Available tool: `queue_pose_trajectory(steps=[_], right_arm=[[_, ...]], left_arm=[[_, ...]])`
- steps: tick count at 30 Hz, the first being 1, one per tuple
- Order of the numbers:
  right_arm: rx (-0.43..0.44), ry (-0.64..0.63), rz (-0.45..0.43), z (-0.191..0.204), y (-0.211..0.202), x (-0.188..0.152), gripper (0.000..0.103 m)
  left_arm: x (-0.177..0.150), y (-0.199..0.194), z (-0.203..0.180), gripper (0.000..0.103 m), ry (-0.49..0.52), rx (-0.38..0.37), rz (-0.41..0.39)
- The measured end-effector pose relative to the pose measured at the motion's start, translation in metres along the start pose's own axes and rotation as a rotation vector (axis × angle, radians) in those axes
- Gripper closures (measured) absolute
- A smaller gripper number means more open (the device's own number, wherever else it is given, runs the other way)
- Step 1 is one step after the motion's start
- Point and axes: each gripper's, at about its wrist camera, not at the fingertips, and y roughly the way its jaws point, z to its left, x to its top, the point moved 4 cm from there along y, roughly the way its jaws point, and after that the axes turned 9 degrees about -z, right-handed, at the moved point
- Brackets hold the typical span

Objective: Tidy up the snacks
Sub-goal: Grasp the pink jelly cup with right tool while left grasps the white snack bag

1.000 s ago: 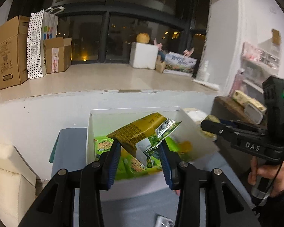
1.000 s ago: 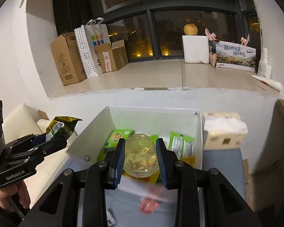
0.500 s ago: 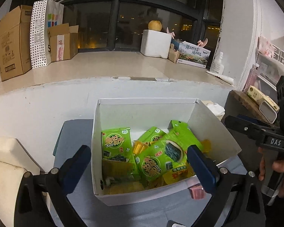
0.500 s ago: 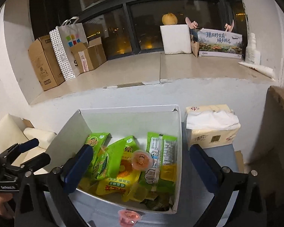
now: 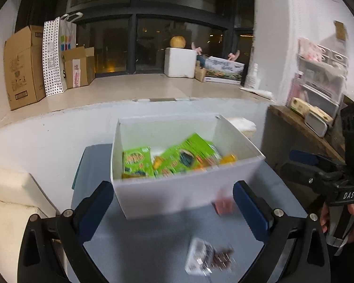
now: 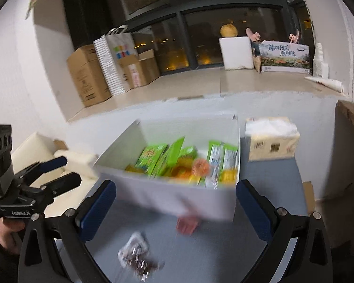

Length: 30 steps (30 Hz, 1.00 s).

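A cream cushion [image 5: 11, 202] sits far left. The left gripper [image 5: 174, 208] has its blue fingers [image 5: 95, 208] spread wide apart with nothing held between them. Next comes the white box [image 5: 177, 195] on the grey table [image 5: 153, 247], full of green snack packs [image 5: 136, 162]. In front of the box lie a clear wrapper [image 5: 205, 257] and a small pink snack [image 5: 224, 206], both blurry. The right gripper [image 6: 177, 210] is wide apart too, with nothing held. Right of the box sits a tissue pack [image 6: 271, 139].
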Motion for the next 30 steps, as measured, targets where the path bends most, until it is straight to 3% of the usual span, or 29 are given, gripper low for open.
queue_pose_trajectory(steps=[5, 8, 12, 21, 30], right_arm=[[-0.001, 0.087, 0.008, -0.008, -0.033, -0.058, 0.000], [-0.036, 0.084, 0.054, -0.011, -0.033, -0.088, 0.000], [-0.082, 0.064, 0.092, -0.014, -0.023, -0.111, 0.000], [-0.146, 0.048, 0.129, -0.014, 0.032, -0.100, 0.000], [-0.177, 0.054, 0.219, -0.017, 0.113, -0.083, 0.000]], left_arm=[[-0.046, -0.043, -0.021, 0.000, -0.059, -0.022, 0.001], [-0.072, -0.057, -0.029, 0.000, -0.115, -0.057, 0.040], [-0.091, -0.071, -0.037, 0.000, -0.099, -0.040, 0.051], [-0.120, -0.085, -0.030, 0.000, -0.116, -0.021, 0.089], [-0.133, -0.084, -0.019, 0.000, -0.133, -0.013, 0.114]])
